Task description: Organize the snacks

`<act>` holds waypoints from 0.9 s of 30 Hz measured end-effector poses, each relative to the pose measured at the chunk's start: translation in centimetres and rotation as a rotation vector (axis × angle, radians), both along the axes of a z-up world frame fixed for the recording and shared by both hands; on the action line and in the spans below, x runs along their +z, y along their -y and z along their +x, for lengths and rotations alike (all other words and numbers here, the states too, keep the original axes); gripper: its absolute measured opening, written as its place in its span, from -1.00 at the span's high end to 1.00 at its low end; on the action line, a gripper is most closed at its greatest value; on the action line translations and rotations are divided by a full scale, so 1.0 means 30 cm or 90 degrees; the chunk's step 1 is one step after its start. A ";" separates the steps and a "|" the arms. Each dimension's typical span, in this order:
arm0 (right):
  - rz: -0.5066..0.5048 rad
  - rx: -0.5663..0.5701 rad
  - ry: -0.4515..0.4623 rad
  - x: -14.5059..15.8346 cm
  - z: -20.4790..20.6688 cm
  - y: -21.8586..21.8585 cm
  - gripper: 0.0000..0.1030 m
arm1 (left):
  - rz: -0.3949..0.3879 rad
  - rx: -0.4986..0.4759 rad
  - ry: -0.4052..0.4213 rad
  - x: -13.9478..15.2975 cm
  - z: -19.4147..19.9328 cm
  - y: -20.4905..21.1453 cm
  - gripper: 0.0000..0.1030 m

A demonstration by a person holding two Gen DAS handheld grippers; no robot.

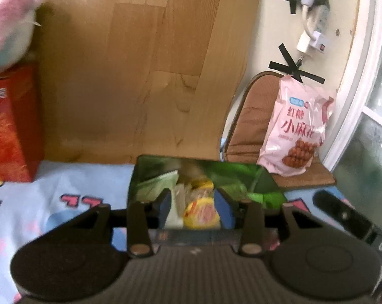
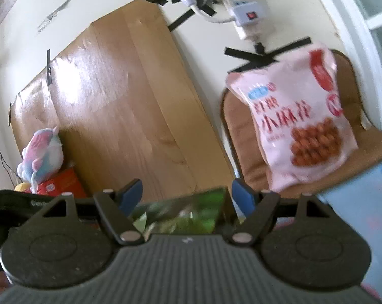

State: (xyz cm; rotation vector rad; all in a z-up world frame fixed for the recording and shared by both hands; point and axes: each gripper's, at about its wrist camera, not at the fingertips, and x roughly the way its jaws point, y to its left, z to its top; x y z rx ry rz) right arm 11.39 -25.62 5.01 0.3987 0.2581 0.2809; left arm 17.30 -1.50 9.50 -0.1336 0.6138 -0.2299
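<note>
A lived-in home room: beside the wooden board (image 2: 130,96) leaning on the wall sit a plush toy (image 2: 42,152), cushioned chair (image 2: 244,136) and taped-up power strip (image 2: 241,10).

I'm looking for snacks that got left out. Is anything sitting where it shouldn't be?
Yes. The big pink snack bag leans on the brown chair, away from the green box that holds the other snacks. It looks left out.
</note>
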 end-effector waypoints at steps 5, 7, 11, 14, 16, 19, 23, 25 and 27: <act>-0.004 0.004 -0.073 -0.060 -0.147 -0.025 -0.55 | 0.048 0.014 -0.005 -0.027 -0.130 0.024 -0.01; 0.000 0.012 -0.106 -0.084 -0.196 -0.036 -0.55 | 0.077 0.021 -0.001 -0.035 -0.177 0.037 -0.13; 0.006 0.027 -0.157 -0.121 -0.288 -0.064 -0.58 | 0.112 0.035 0.014 -0.047 -0.276 0.046 -0.57; 0.007 0.037 -0.181 -0.134 -0.345 -0.088 -0.60 | 0.122 0.047 0.042 -0.047 -0.362 0.048 -0.98; 0.005 0.047 -0.190 -0.138 -0.380 -0.105 -0.61 | 0.135 0.049 0.053 -0.046 -0.407 0.056 -0.99; -0.009 0.062 -0.190 -0.133 -0.432 -0.134 -0.61 | 0.142 0.049 0.058 -0.048 -0.468 0.059 -0.99; -0.030 0.077 -0.175 -0.116 -0.495 -0.169 -0.62 | 0.137 0.059 0.050 -0.056 -0.521 0.055 -1.00; -0.037 0.080 -0.168 -0.107 -0.521 -0.177 -0.62 | 0.138 0.065 0.046 -0.059 -0.538 0.051 -1.00; -0.040 0.081 -0.160 -0.098 -0.541 -0.183 -0.63 | 0.137 0.073 0.047 -0.060 -0.556 0.045 -1.00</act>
